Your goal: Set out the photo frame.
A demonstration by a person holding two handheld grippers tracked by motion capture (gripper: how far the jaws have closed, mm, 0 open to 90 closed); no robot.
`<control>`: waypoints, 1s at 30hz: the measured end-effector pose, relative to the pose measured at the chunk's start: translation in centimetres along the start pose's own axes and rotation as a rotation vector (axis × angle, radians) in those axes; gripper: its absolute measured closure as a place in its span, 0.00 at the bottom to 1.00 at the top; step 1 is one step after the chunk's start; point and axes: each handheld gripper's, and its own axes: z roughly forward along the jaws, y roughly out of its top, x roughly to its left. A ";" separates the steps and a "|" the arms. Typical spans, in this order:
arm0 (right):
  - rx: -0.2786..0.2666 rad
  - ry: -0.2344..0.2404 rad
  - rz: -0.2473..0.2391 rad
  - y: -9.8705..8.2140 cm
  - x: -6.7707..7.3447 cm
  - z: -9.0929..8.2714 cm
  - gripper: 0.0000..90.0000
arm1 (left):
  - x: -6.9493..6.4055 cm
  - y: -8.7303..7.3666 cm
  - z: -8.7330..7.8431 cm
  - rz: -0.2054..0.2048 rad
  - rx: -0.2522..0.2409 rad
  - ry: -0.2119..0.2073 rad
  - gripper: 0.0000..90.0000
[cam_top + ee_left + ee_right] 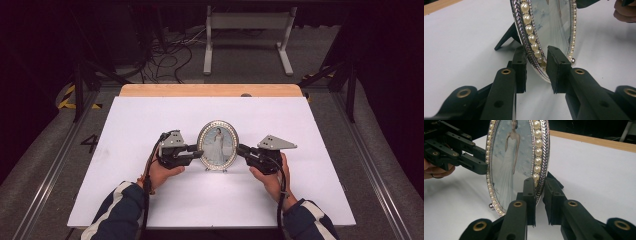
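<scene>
An oval silver picture frame [217, 145] edged with pearls stands upright on the white tabletop [145, 120], showing a figure in a white dress. My left gripper [200, 151] meets its left rim and my right gripper [240, 149] its right rim. In the left gripper view my left gripper [536, 60] has one pad behind the frame [549, 20] and one in front, closed on the lower rim. In the right gripper view my right gripper [540, 187] pinches the frame [509, 165] the same way, with the left gripper [481, 167] opposite. The frame's black back leg [506, 37] rests on the table.
A wooden strip [210, 90] borders the table's far edge. Beyond it on the floor stand a white metal stand [247, 22] and loose cables [170, 55]. Bare white surface lies on all sides of the frame.
</scene>
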 end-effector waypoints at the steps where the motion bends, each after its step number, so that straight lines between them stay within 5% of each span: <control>1: 0.000 -0.001 -0.001 0.0 0.0 0.0 0.89 | 0.0 0.0 0.0 0.002 -0.003 -0.002 0.78; 30: 0.001 -0.004 -0.025 0.3 0.0 0.3 0.88 | -0.2 -0.2 -0.1 0.032 0.017 0.013 0.78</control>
